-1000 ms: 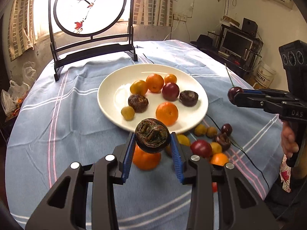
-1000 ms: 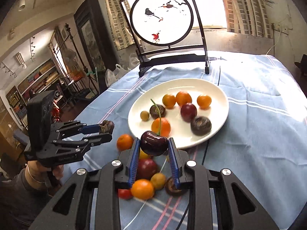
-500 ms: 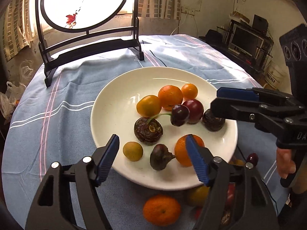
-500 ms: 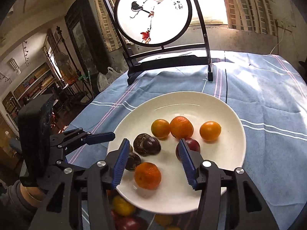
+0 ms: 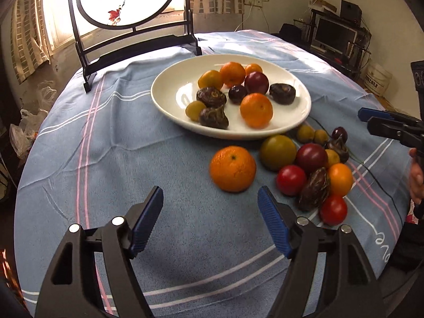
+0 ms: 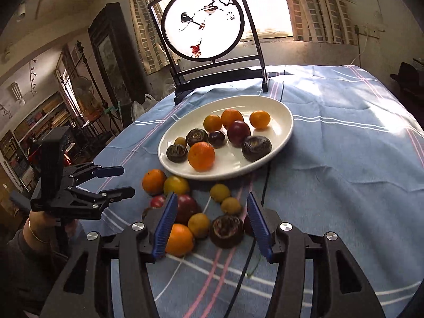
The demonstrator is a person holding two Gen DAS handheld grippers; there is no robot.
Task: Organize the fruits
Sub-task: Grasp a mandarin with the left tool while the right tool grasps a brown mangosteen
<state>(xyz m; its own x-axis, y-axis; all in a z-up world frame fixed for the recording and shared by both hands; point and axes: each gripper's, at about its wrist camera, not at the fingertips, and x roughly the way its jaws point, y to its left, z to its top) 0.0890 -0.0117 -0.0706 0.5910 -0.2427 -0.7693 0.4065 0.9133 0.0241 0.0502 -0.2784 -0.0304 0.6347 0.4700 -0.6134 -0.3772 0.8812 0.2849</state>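
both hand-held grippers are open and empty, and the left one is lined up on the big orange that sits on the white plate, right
Not quite. The left hand-held gripper and right hand-held gripper are open and empty, but the big orange ahead of the left one lies on the blue tablecloth, just off the white plate. The left wrist view shows it.

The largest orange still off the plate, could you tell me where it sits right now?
In the left wrist view the orange lies on the blue tablecloth, just near of the white plate, at the pile's left end beside a yellow-green fruit.
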